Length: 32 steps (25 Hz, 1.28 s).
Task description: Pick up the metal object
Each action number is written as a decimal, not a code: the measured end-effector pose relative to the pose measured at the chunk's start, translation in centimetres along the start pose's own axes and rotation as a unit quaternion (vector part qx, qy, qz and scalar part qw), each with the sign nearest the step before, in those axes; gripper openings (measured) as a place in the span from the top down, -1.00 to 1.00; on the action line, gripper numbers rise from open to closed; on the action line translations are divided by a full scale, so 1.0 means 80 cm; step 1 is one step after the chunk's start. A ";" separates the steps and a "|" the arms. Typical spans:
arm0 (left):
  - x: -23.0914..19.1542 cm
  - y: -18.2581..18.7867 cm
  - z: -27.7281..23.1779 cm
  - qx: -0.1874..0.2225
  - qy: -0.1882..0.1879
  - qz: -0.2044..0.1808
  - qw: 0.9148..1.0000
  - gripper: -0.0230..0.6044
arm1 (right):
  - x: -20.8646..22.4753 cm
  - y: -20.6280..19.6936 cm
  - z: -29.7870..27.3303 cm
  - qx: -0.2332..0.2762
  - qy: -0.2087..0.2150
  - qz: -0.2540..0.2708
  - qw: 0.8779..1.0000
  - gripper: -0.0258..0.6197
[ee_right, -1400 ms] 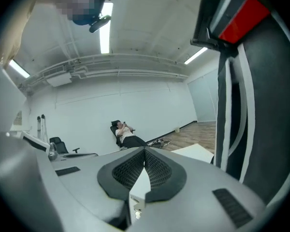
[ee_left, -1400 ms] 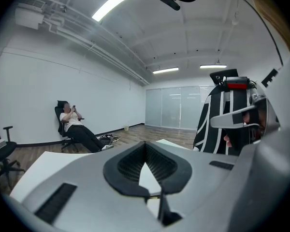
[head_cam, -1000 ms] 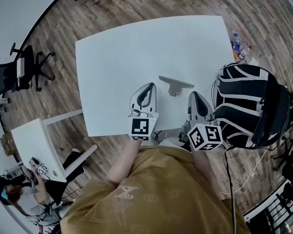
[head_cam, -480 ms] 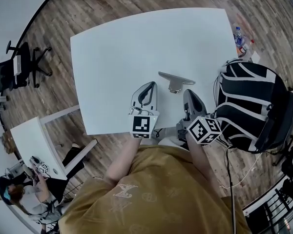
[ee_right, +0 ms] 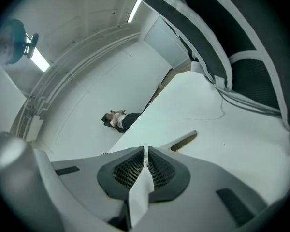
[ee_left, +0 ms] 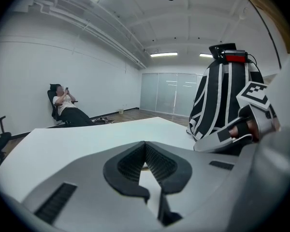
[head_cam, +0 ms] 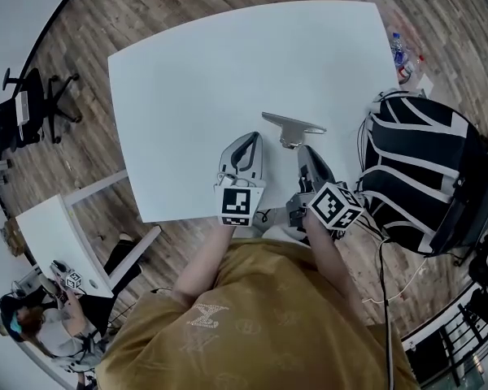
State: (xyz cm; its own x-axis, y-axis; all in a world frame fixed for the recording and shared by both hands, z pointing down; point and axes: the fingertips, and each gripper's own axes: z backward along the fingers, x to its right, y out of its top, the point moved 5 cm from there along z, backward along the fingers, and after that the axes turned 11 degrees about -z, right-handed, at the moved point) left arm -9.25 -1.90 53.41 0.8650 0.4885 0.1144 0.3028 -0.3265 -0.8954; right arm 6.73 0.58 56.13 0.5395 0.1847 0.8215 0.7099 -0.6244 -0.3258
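Observation:
The metal object (head_cam: 291, 126), a flat grey bar with a short stub under it, lies on the white table (head_cam: 195, 80) near its front right. My right gripper (head_cam: 306, 150) is shut and empty, its tip just short of the stub and angled left. Beside it, left of the object, my left gripper (head_cam: 247, 142) rests shut and empty. In the right gripper view the bar (ee_right: 184, 140) lies just past the closed right gripper (ee_right: 146, 151). The left gripper view shows the left gripper (ee_left: 145, 144) with its pads together and the right gripper (ee_left: 232, 133) alongside.
A black-and-white backpack (head_cam: 415, 177) stands against the table's right edge, close to my right arm. Bottles (head_cam: 402, 59) lie on the wood floor beyond it. An office chair (head_cam: 24, 108) and a small table (head_cam: 61, 246) stand at the left. A person (ee_left: 65, 105) sits far off.
My right gripper has moved forward and left toward the metal object and tilted leftward. The left gripper has barely moved. The metal object lies where it was.

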 end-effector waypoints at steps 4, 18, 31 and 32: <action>0.001 -0.007 -0.004 -0.006 -0.006 -0.002 1.000 0.91 | 0.009 -0.015 -0.011 -0.031 -0.013 -0.017 0.999 0.86; -0.010 -0.026 -0.012 -0.021 -0.016 -0.001 1.000 0.91 | 0.029 -0.033 -0.046 -0.051 0.017 -0.220 0.974 0.40; -0.008 -0.029 -0.020 -0.031 -0.028 0.000 0.999 0.91 | 0.045 -0.026 -0.062 -0.035 0.025 -0.322 0.946 0.40; -0.008 -0.030 -0.021 -0.032 -0.028 0.000 0.999 0.91 | 0.046 -0.024 -0.063 -0.034 0.028 -0.326 0.944 0.40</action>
State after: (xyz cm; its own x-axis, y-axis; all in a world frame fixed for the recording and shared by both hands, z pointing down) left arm -9.84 -2.79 56.19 0.8418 0.5324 0.0890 0.3300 -0.3771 -0.8654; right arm 5.03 -1.37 62.16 -0.0284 0.5075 0.8612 0.8517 -0.4387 0.2867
